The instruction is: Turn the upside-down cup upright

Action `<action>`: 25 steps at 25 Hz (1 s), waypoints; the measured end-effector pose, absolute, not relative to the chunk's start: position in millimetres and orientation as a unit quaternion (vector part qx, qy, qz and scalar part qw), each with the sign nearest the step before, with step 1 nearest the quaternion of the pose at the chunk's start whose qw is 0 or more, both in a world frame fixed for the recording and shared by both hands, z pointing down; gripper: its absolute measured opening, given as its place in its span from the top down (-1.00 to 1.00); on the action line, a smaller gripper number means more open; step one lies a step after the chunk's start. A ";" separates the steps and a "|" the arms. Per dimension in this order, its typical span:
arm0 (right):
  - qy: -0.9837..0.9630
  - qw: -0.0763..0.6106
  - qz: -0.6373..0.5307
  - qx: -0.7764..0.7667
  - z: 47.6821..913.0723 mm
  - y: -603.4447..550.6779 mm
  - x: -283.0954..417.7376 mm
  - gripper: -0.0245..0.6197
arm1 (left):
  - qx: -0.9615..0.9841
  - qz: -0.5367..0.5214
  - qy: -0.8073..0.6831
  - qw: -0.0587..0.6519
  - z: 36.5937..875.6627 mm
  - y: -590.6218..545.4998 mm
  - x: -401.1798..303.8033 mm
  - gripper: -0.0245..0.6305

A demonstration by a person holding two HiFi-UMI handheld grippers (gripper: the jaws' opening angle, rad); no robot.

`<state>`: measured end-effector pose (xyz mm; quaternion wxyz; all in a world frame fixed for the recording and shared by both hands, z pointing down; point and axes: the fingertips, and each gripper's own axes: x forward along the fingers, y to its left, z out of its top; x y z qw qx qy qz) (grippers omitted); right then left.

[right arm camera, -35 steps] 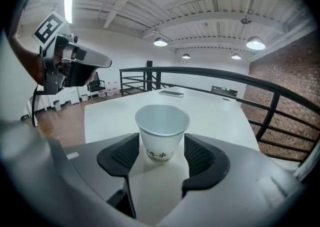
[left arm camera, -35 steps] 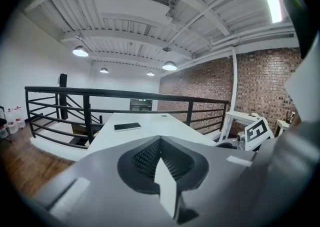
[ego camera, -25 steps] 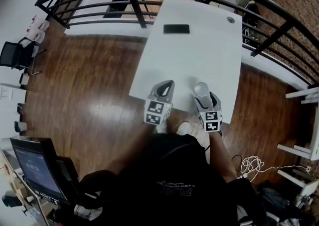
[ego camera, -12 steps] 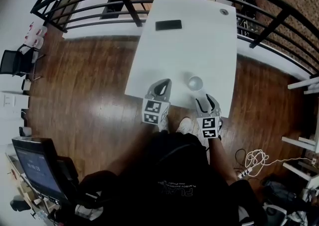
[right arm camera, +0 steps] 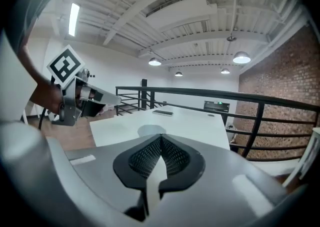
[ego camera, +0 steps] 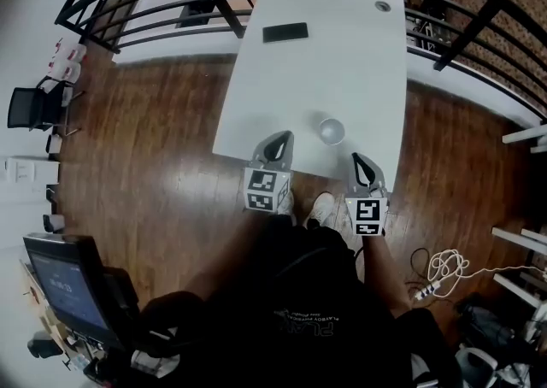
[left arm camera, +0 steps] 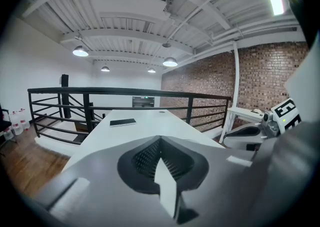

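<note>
A small pale cup (ego camera: 332, 131) stands on the white table (ego camera: 342, 61) near its front edge, and its round rim seems to face up. Its top shows as a pale disc (right arm camera: 151, 130) just past my right jaws. My right gripper (ego camera: 362, 167) hangs off the table's front right corner, apart from the cup, its jaws closing to shut on nothing. My left gripper (ego camera: 276, 148) is shut and empty at the front edge, left of the cup. Each gripper sees the other: the left gripper (right arm camera: 95, 96), the right gripper (left arm camera: 245, 133).
A dark phone (ego camera: 285, 32) lies at the table's far left part and shows as the phone (left arm camera: 123, 121) in the left gripper view. A round grommet (ego camera: 382, 6) sits at the far right corner. A black railing (ego camera: 479, 44) runs behind and beside the table. Wooden floor surrounds it.
My right gripper had the cup between its open jaws, then drew back off the table edge and shut empty. The cup stays standing on the table. The left gripper barely moved.
</note>
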<state>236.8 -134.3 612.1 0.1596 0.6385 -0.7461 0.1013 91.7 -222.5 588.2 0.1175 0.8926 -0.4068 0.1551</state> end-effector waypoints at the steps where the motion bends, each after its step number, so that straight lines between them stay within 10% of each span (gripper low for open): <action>1: -0.747 0.151 0.098 0.640 607.1 -135.1 237.0 0.88 | 0.892 0.153 -0.409 0.119 589.2 -222.3 91.0 0.93; 25: -0.678 0.118 0.057 0.723 536.7 -65.3 167.2 0.89 | 0.927 0.099 -0.348 0.098 563.0 -132.3 8.4 0.94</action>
